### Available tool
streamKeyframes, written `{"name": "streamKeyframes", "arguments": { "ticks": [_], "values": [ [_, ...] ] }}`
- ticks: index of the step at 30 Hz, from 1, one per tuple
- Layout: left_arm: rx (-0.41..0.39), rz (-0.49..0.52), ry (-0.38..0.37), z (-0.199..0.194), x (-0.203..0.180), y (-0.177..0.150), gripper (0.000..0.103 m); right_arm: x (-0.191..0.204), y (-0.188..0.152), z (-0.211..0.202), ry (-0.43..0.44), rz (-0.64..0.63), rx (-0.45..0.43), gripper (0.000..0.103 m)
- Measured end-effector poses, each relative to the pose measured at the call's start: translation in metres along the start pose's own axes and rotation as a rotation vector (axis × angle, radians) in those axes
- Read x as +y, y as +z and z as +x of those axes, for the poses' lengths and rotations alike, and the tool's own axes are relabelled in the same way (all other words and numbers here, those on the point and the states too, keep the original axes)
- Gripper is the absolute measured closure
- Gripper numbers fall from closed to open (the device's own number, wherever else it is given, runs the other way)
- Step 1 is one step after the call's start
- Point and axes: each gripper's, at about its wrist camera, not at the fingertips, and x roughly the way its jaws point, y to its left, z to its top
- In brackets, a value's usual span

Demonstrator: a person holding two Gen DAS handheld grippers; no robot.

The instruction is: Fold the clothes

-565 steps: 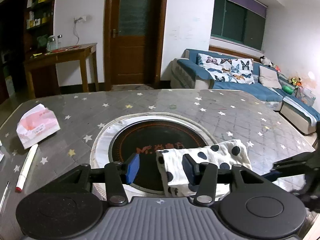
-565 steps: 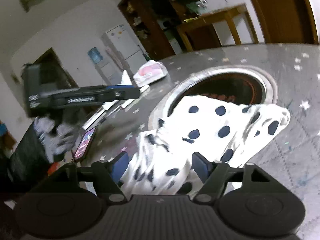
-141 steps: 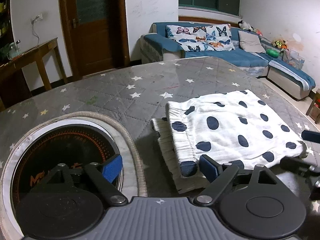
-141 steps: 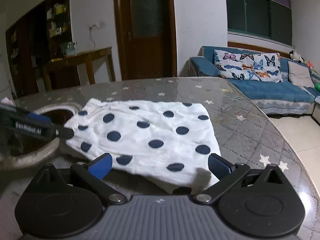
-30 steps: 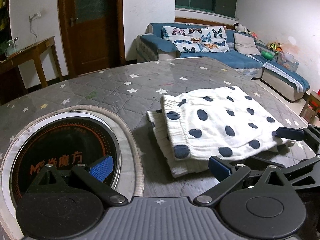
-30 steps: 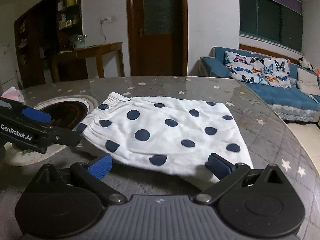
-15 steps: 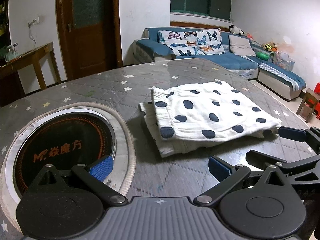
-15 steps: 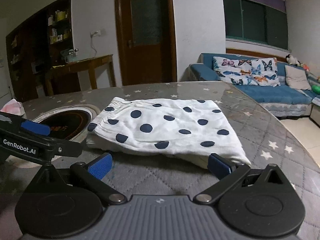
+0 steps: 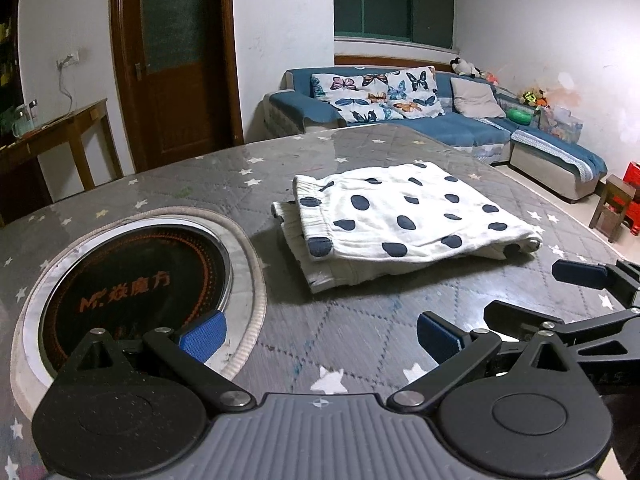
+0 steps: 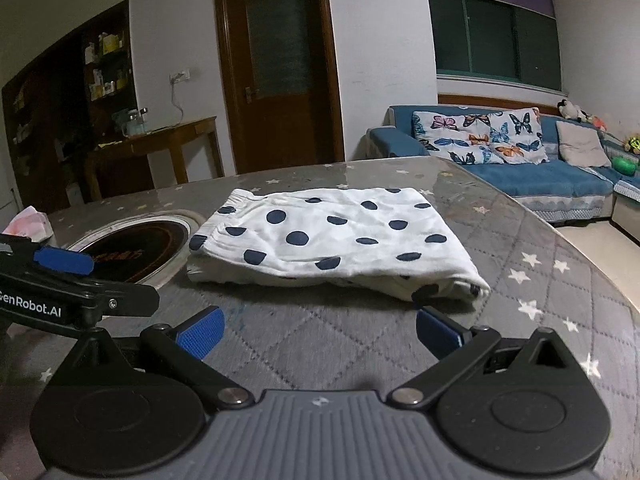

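left wrist view: the left gripper (image 9: 318,332) is hovering low over the table (image 9: 360,344), jaws spread wide and holding nothing. the polka-dot garment (image 9: 400,216) is lying folded in flat layers just beside the round inset burner (image 9: 132,280).

right wrist view: the right gripper (image 10: 316,330) is likewise gaping and empty, its right finger close to the garment's near corner. judged risk: a stray finger catching that loose corner could be dragging the top layer open.

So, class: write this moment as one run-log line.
left gripper: open | right gripper: open | polka-dot garment: folded, on table, unheld
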Motion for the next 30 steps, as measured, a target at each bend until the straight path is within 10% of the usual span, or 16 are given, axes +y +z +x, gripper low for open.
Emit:
{"name": "streamKeyframes", "arguments": {
  "ticks": [30],
  "values": [
    [-0.004,0.015,0.032,-0.023,-0.006,-0.032,0.000,0.009,-0.021,-0.030,-0.038,0.029,-0.023,0.000]
  ]
}}
